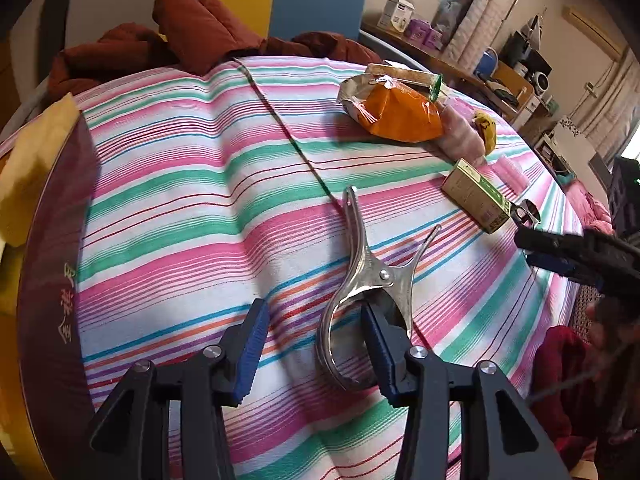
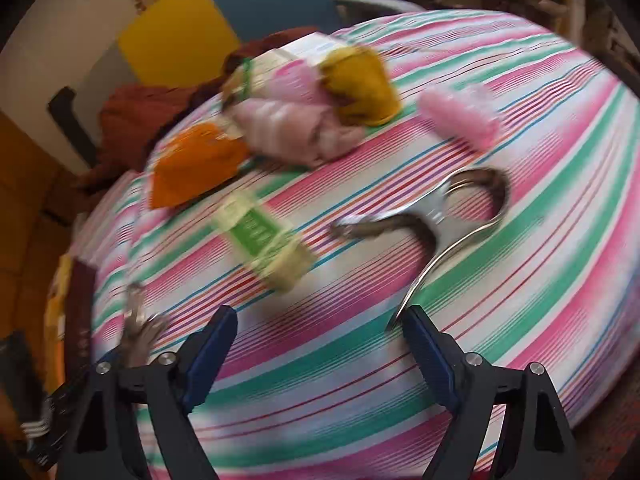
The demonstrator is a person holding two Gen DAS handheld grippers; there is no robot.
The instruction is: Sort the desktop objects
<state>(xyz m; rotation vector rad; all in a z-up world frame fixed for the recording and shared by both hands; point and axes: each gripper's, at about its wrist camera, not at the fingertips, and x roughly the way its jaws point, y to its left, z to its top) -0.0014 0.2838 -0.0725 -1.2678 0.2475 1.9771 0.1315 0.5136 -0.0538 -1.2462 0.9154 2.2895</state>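
A striped cloth (image 1: 192, 184) in pink, green and white covers the table. On it lie two large metal clamps. One metal clamp (image 1: 362, 280) lies just ahead of the left gripper (image 1: 312, 344), its long axis running away from the camera, thin handles pointing to the far side and curved jaws toward the fingers. The left fingers stand apart; the right-hand finger (image 1: 378, 344) sits inside the clamp's curved jaws, and no pad presses on it. Beyond the clamp are a green-and-cream box (image 1: 476, 196) lying on its side, an orange packet (image 1: 400, 114), its silver top open, contents not visible, and a banana (image 1: 486, 128) at the far edge. To the left, bare cloth leaves free room.

In the blurred right wrist view the second clamp (image 2: 436, 220) lies ahead of the right gripper (image 2: 320, 344), one handle tip beside a finger (image 2: 428, 344). Its fingers are spread with nothing between them.
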